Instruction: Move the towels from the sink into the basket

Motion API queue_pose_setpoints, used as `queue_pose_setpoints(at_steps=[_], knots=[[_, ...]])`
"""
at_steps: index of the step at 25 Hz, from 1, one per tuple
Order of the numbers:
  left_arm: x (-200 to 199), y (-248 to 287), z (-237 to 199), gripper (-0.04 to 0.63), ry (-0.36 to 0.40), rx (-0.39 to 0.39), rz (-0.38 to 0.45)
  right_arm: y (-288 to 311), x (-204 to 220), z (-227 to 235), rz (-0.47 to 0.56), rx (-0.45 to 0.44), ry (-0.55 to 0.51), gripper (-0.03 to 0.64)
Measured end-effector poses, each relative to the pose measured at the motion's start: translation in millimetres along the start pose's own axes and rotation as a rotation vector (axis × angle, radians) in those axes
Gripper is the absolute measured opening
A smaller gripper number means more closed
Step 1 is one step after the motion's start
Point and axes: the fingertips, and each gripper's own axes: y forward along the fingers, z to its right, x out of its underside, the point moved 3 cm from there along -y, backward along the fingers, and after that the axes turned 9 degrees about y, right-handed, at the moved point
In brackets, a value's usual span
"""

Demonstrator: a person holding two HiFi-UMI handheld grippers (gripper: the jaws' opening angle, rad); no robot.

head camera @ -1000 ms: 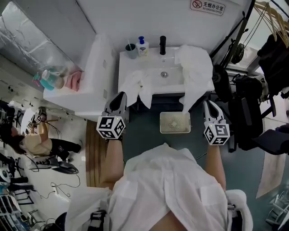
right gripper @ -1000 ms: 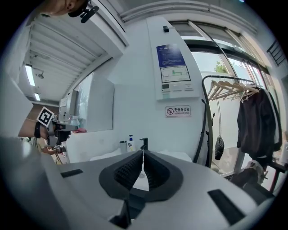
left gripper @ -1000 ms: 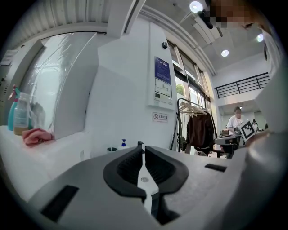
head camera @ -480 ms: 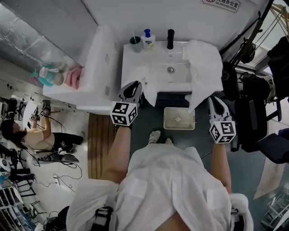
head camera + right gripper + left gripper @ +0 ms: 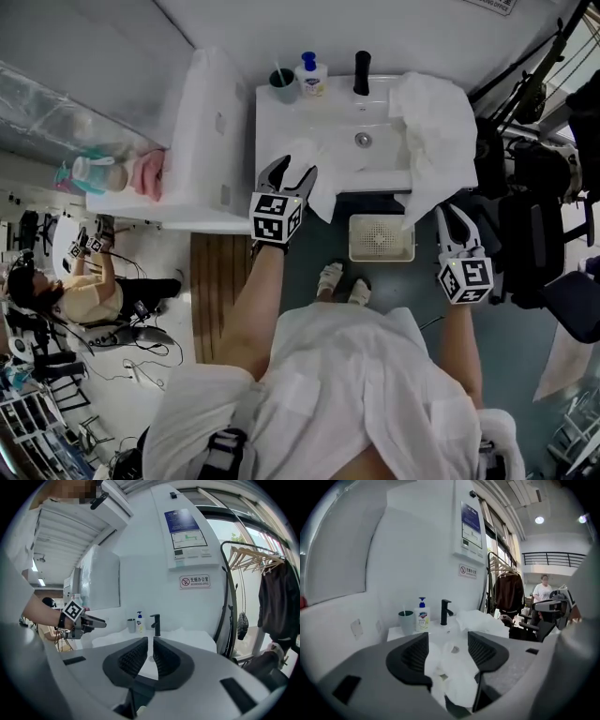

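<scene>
A white sink [image 5: 281, 122] stands against the wall, seen from above. One crumpled towel [image 5: 323, 183] is draped over the sink's front left edge, with a corner hanging below the rim. A second, larger towel [image 5: 436, 117] is spread over the sink's right edge and hangs down its front right corner.

The basket [image 5: 382, 238] is set on the floor just below the sink's front edge, touched by neither towel. A strip of bare floor lies open in front of the sink, around the basket.

The left gripper [image 5: 291, 172] is held at the sink's front left edge. Its jaws have just been opening and stand apart, with the crumpled towel seen in the gap but not pinched. The right gripper [image 5: 449, 217] is held below the sink's front right corner, beside the basket, with its jaws closed together on nothing.

A black tap [image 5: 362, 72], a soap bottle [image 5: 312, 75] and a cup [image 5: 282, 84] are lined along the sink's back edge. A white bench [image 5: 202, 131] adjoins the sink's left side, and dark bags [image 5: 525, 187] crowd its right.
</scene>
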Motion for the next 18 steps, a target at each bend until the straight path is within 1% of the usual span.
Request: queue_pose_setpoints(at_steps=[5, 9, 13, 18], knots=[[21.4, 33.3, -6.4, 0.319, 0.041, -0.005, -0.099, 18.1, 6.0, -5.7, -0.018, -0.005, -0.001, 0.040], [44.6, 56.1, -8.1, 0.361, 0.064, -0.005, -0.202, 29.6, 9.9, -7.0, -0.036, -0.005, -0.002, 0.046], [66.1, 73.7, -9.0, 0.390, 0.083, -0.006, -0.309, 37.7, 11.9, -4.3, -0.043, 0.009, 0.010, 0.055], [88.4, 92.4, -11.4, 0.402, 0.117, -0.003, -0.437, 45.7, 13.6, -1.0, -0.049, 0.023, 0.023, 0.058]])
